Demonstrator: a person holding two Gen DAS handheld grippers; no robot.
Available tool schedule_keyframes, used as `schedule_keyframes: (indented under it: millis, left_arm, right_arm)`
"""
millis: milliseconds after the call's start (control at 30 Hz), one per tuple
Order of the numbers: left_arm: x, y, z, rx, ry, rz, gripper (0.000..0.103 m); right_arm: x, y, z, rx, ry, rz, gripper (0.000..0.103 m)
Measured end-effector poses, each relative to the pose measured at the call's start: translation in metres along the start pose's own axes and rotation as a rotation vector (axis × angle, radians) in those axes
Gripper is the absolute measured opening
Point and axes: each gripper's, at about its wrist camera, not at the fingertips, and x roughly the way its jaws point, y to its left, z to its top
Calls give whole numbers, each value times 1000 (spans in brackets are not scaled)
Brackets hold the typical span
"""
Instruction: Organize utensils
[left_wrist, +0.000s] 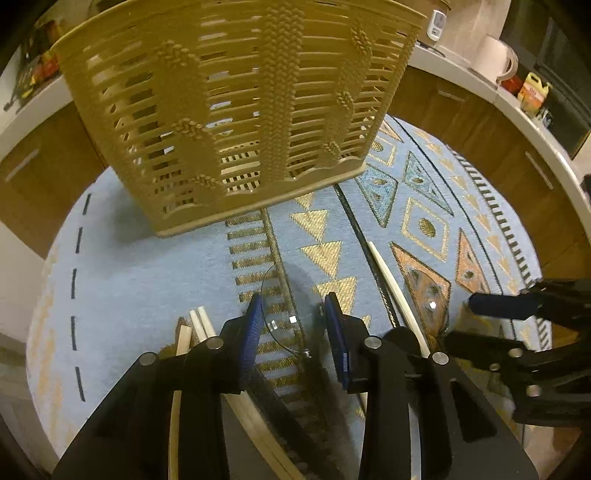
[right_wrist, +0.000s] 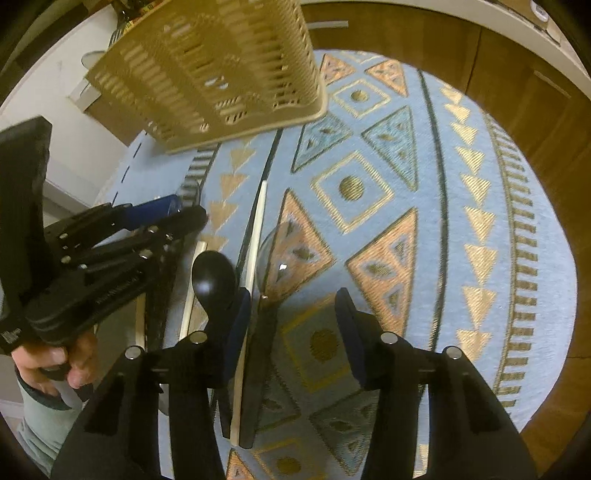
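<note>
A tan slotted plastic basket (left_wrist: 236, 110) stands upright on a blue patterned cloth, far side; it also shows in the right wrist view (right_wrist: 214, 74). My left gripper (left_wrist: 293, 317) is open over a clear plastic spoon (left_wrist: 286, 310) lying on the cloth. Pale chopsticks (left_wrist: 201, 325) lie under its left finger. A single pale chopstick (left_wrist: 388, 273) lies to the right. My right gripper (right_wrist: 291, 317) is open above another clear spoon (right_wrist: 273, 254), beside the chopstick (right_wrist: 258, 229) and a black spoon (right_wrist: 214, 277).
The table has a blue cloth with gold triangles (right_wrist: 424, 221). Wooden cabinets (left_wrist: 480, 147) and a white counter with a white kettle (left_wrist: 495, 59) ring the table. A hand (right_wrist: 55, 365) holds the left gripper's body (right_wrist: 99, 266).
</note>
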Motion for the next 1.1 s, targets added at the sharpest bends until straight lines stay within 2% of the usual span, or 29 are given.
schedule_keyframes:
  millis: [167,467,833,867,933,1100]
  left_arm:
    - [-5,9,-4,-18,2,-40,31]
    - [-6,11,-9,-17,-11,-59,31]
    - [-12,21,-14,-23,-8,-83,31]
    - [-13,21,-14,-21,-8,-81,31]
    - [-14,21,-14,-17,-9,-77,31]
    - [-20,20,-16,-29,-53,-83,31]
  right_arm:
    - [4,11,-3,-27,-1,-33,43]
    - [13,43,-15,-143,-40,-214,39]
    - [24,46,19,-140,-33,-238,39]
    - [24,47,19,-150,-29,-242,39]
    - [23,49,17,-171,-28,-238,30]
    - [19,51,8,-198,-65,-248,30]
